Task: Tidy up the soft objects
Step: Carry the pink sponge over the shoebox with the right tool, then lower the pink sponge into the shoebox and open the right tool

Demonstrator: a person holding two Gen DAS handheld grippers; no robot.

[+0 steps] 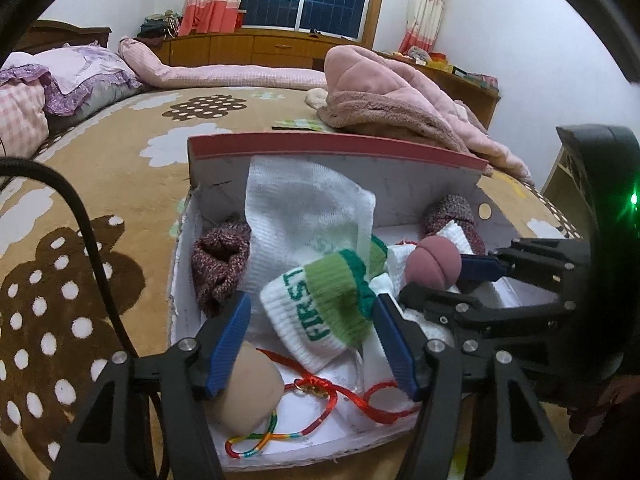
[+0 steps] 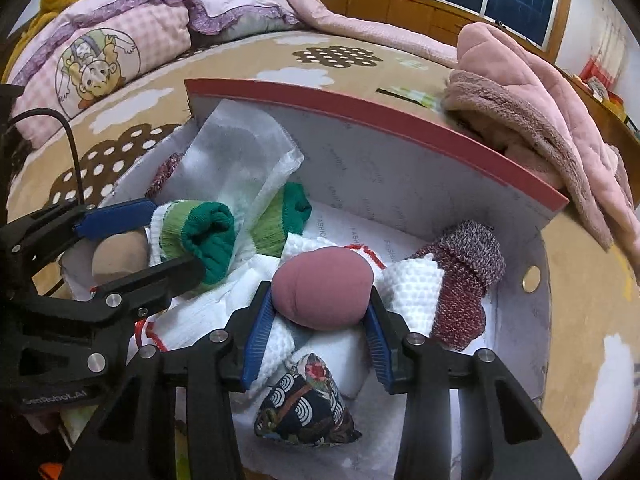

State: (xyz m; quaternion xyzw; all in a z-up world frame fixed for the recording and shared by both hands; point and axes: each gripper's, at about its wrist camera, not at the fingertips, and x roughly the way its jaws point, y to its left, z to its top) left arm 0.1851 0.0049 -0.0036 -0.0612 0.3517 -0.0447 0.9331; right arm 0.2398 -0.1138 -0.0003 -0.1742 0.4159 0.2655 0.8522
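An open cardboard box (image 1: 332,146) lies on the bed with soft things in it. My left gripper (image 1: 313,304) is low in the box, its blue pads against a rolled white-and-green sock (image 1: 320,312) lettered FIRST. From the right wrist view the same sock (image 2: 192,240) sits squeezed between the left gripper's (image 2: 176,238) two fingers. My right gripper (image 2: 320,294) is shut on a dusty-pink soft ball (image 2: 320,276) just above the white cloths. A beige ball (image 1: 248,392) rests by the left finger. Maroon knit socks (image 2: 468,276) lie against the right wall.
A white mesh cloth (image 1: 304,208) leans on the raised red-edged lid (image 2: 360,104). Red cord (image 1: 320,388), a rainbow cord (image 1: 260,442) and a patterned beanbag (image 2: 306,404) lie on the box floor. A pink fleece garment (image 1: 400,96) is heaped behind the box. Pillows (image 2: 120,40) lie far left.
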